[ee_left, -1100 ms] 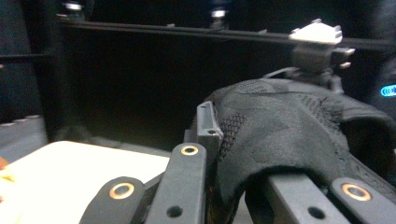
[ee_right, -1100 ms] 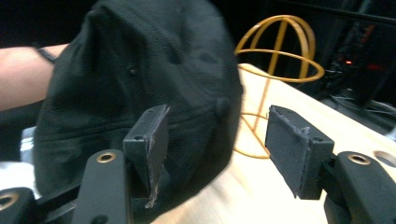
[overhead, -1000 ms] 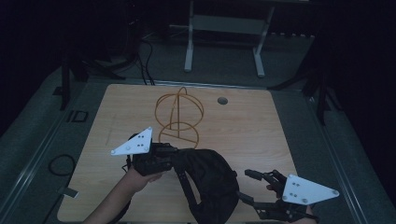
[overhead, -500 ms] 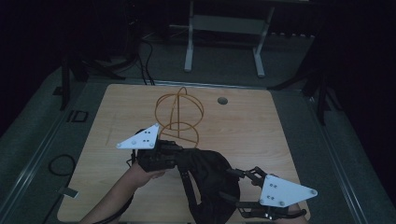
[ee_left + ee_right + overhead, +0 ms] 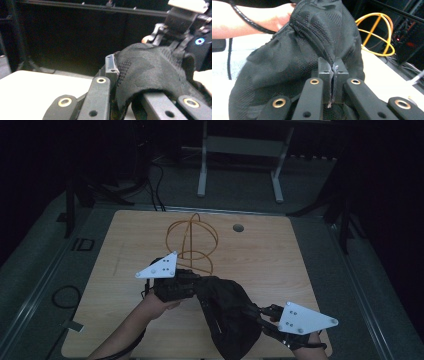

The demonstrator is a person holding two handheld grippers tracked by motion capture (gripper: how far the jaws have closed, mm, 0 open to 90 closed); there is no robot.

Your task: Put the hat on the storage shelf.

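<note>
Black fabric bag (image 5: pixel 227 312), lying at the near middle of the wooden bench (image 5: pixel 280 265), held between both tools. Left hand-held gripper (image 5: pixel 117 75): jaws clamped on a fold at the bag's left end. Right hand-held gripper (image 5: pixel 333 68): jaws pressed together on a seam of the bag. Orange wire frame (image 5: pixel 192 242) stands just behind the bag, toward the bench's far edge.
</note>
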